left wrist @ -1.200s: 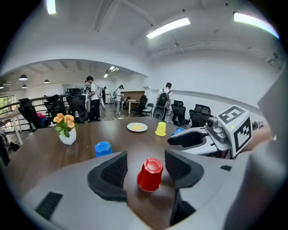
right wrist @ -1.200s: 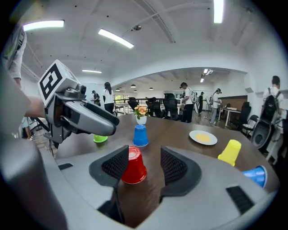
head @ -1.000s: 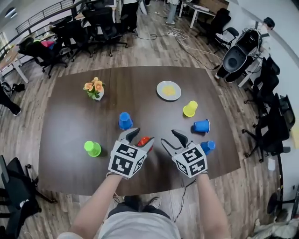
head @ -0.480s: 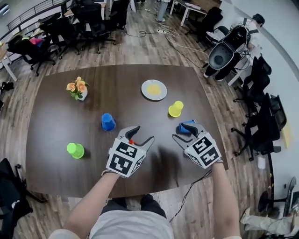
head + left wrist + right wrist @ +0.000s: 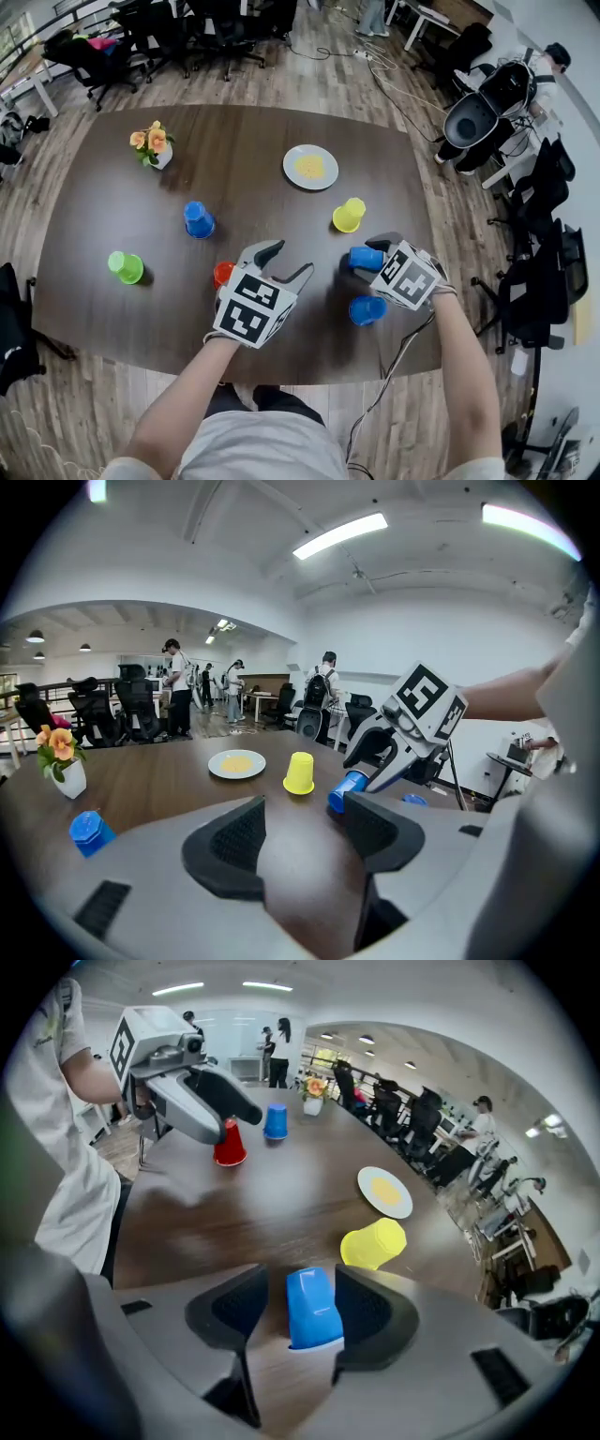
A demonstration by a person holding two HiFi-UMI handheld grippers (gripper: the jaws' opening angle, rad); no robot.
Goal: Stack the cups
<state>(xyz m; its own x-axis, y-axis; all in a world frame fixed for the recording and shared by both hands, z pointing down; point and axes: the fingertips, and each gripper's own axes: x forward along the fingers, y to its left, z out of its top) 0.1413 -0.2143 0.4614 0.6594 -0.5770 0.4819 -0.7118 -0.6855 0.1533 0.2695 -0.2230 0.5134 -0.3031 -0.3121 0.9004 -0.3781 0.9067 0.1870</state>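
A blue cup lies on its side on the dark table. My right gripper stands open around this lying blue cup, with a gap showing at the left pad. My left gripper is open and empty just right of an upside-down red cup. Another blue cup stands near the table's front edge below the right gripper. A yellow cup, a third blue cup and a green cup sit apart on the table.
A white plate with a yellow middle lies at the back. A flower vase stands at the back left. Office chairs ring the table, and people stand far off in the room.
My right gripper moved away from the front edge to the lying blue cup, and its jaws now stand around it. The left gripper stayed by the red cup.
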